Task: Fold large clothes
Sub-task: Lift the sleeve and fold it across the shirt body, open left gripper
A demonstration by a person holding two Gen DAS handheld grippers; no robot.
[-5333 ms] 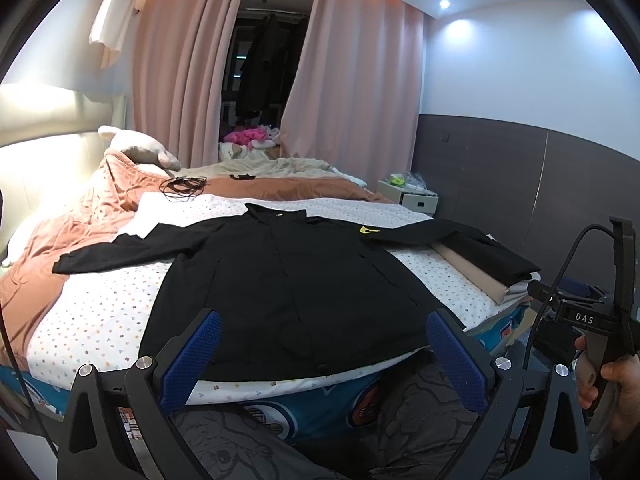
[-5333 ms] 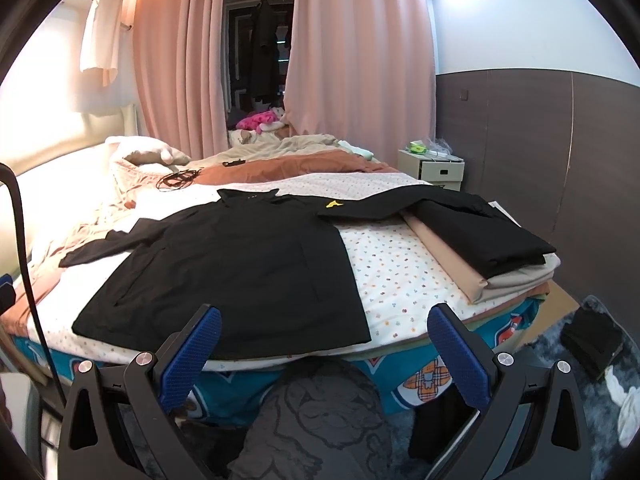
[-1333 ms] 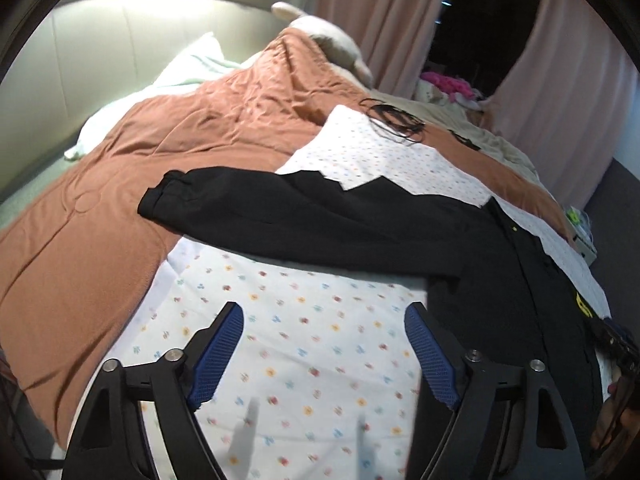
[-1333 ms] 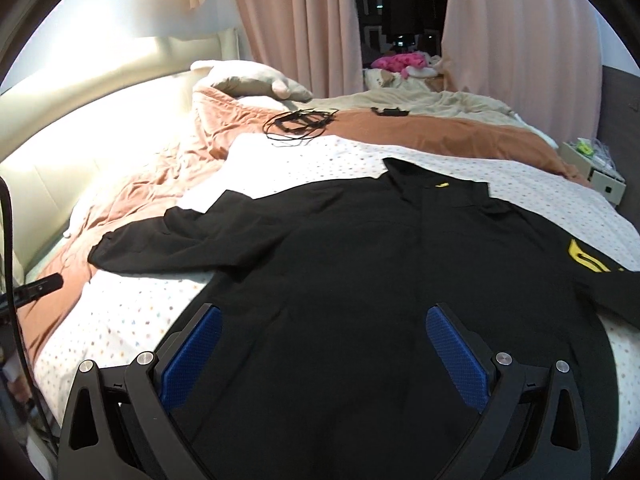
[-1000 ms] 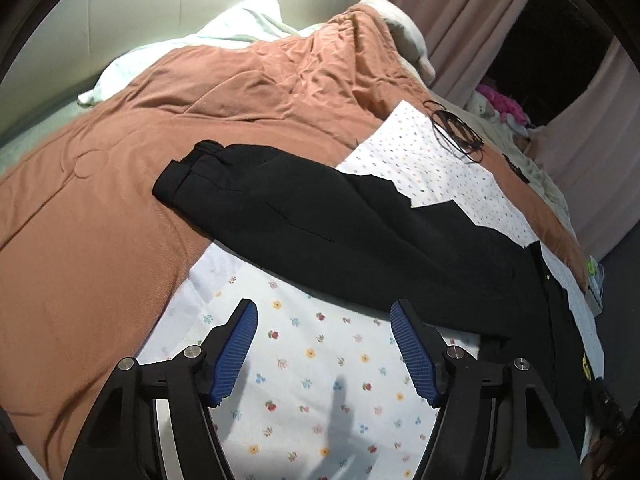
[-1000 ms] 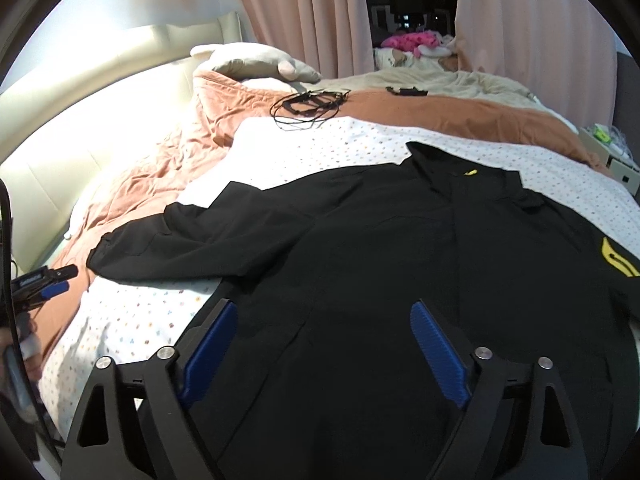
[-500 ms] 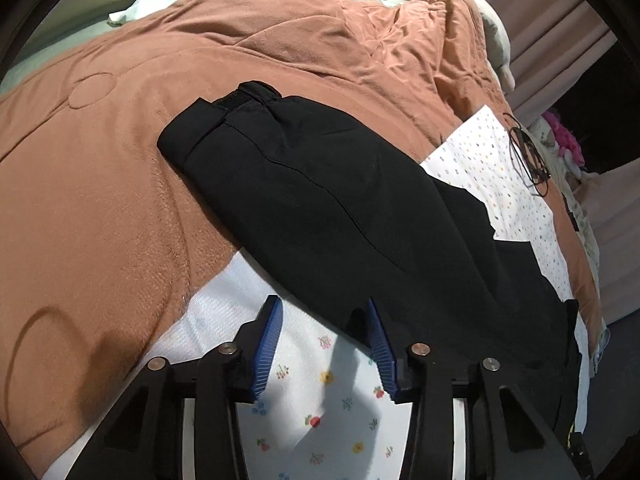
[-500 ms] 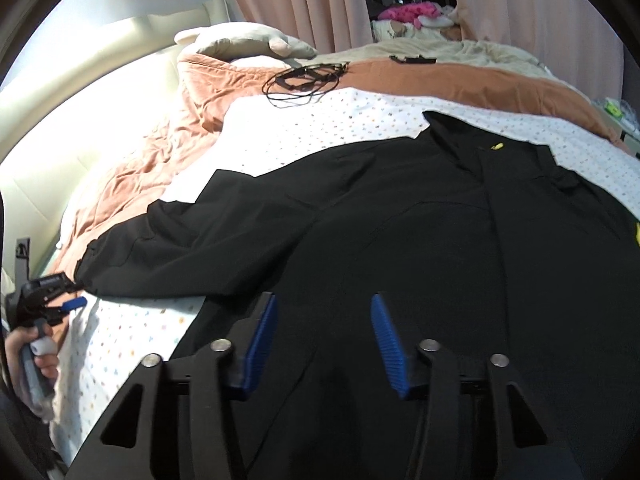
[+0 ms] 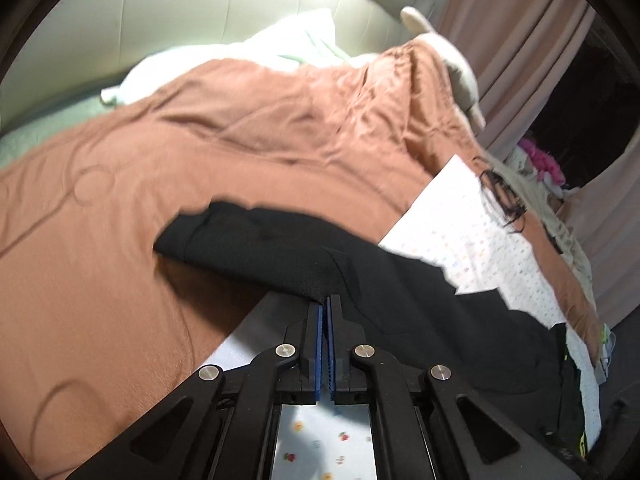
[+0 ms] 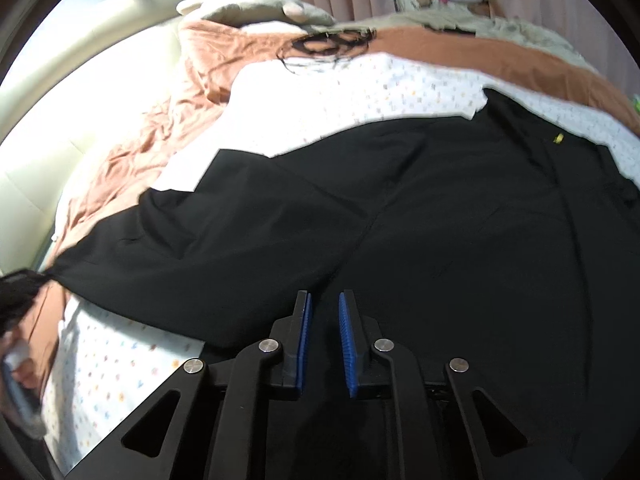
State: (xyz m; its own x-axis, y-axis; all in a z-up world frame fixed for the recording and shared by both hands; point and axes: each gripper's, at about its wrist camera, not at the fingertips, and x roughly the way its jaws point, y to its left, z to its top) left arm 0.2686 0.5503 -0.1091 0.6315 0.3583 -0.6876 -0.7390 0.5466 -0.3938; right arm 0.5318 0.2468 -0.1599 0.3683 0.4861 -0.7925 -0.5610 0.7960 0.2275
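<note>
A large black jacket [image 10: 440, 220] lies spread on the bed, its front up. Its left sleeve [image 9: 260, 248] reaches out over the orange quilt [image 9: 200, 140]. My left gripper [image 9: 324, 304] is shut, with the sleeve's near edge pinched between its blue pads. In the right wrist view that gripper [image 10: 18, 284] shows at the far left, at the sleeve's end. My right gripper [image 10: 325, 300] is low over the jacket near the underarm. Its jaws are closing, a narrow gap remains, and black cloth shows in the gap. I cannot see the pads pressing on it.
The bed has a white dotted sheet [image 10: 120, 360] under the jacket. A tangled black cable [image 10: 328, 44] and a beige pillow [image 10: 248, 10] lie near the head. A padded headboard [image 9: 160, 20] runs along the left, pink curtains hang beyond. A hand [image 10: 20, 364] shows at the left edge.
Both grippers came down onto the jacket with their jaws narrowing. The left reached the sleeve and shut on its edge, lifting it slightly. The right moved down to the underarm.
</note>
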